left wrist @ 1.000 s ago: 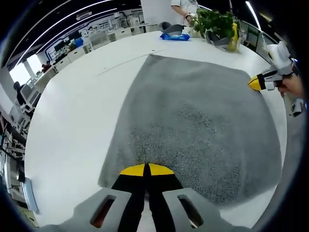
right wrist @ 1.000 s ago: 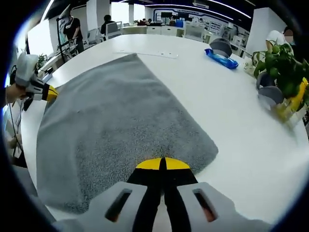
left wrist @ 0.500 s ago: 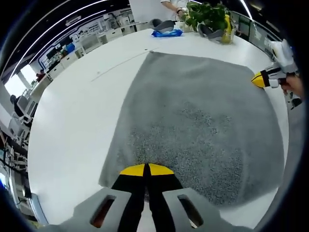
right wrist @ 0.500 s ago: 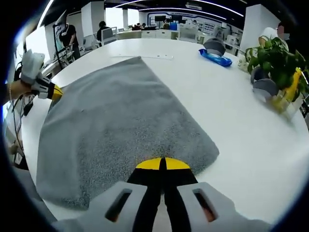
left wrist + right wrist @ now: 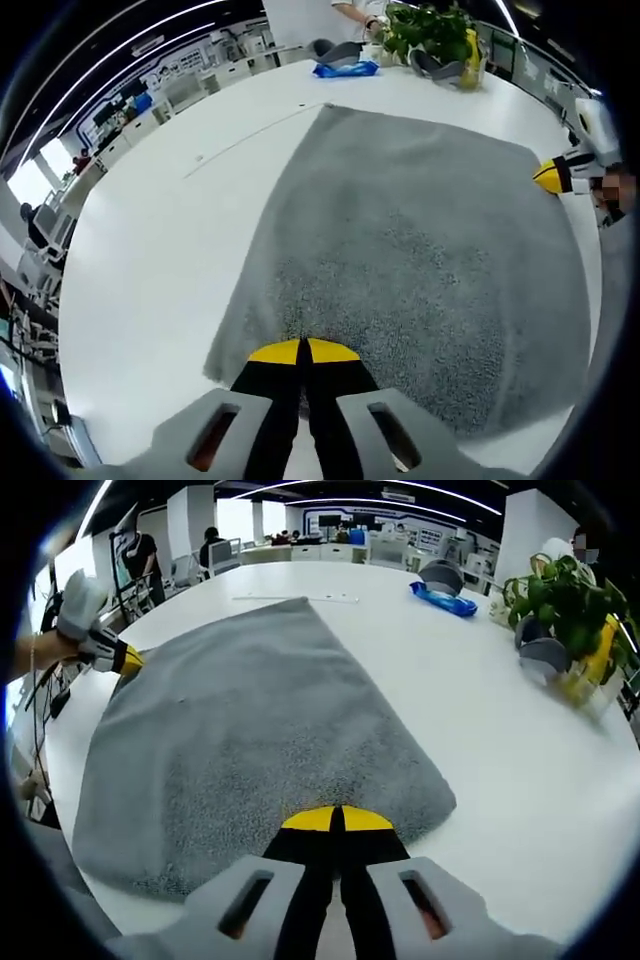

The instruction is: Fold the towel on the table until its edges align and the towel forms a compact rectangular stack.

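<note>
In the left gripper view, the left gripper (image 5: 303, 350), jaws pressed together on the near edge of the grey terry towel (image 5: 400, 250), has the cloth spreading away from it across the white round table (image 5: 160, 240). The right gripper (image 5: 552, 178) nips the same near edge off to the right.

In the right gripper view, the right gripper (image 5: 338, 819) is likewise clamped on the towel (image 5: 250, 730), with the left gripper (image 5: 125, 660) at the other near corner. This view also shows the potted green plant (image 5: 560, 595) close by, so the fold likely runs forward, away from both grippers.

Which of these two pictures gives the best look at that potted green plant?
The right gripper view: the potted plant sits fairly large at the right edge, leaves distinct. In the left gripper view the plant is small, at the table's far end beyond the towel.
</note>
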A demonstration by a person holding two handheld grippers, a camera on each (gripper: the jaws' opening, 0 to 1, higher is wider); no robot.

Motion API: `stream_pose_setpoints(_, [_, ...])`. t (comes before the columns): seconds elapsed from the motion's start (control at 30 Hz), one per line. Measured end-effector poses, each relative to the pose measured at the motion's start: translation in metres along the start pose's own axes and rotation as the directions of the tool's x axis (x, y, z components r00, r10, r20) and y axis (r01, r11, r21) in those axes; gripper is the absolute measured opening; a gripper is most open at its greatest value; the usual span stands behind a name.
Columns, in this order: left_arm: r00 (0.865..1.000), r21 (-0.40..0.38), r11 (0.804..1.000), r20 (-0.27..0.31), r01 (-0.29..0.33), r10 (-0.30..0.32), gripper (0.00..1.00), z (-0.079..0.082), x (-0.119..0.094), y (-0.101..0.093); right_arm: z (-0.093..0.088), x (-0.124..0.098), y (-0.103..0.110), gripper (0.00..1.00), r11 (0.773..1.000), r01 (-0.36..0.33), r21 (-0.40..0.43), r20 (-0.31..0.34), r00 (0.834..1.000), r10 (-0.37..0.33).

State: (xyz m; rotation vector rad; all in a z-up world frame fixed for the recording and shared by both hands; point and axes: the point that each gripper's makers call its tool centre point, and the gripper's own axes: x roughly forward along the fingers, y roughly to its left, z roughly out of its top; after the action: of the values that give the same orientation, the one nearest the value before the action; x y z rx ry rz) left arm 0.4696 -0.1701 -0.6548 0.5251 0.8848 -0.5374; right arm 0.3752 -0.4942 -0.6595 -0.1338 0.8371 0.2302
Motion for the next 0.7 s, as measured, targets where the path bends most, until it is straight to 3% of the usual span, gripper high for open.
stream_pose_setpoints(0.7, [1.0, 0.047, 0.999, 0.005, -0.002, 0.002, 0.01, 0.016, 0.008, 0.005, -0.009, -0.009, 0.008, 0.0, 0.999, 0.025, 0.026, 0.031, 0.999, -0.025])
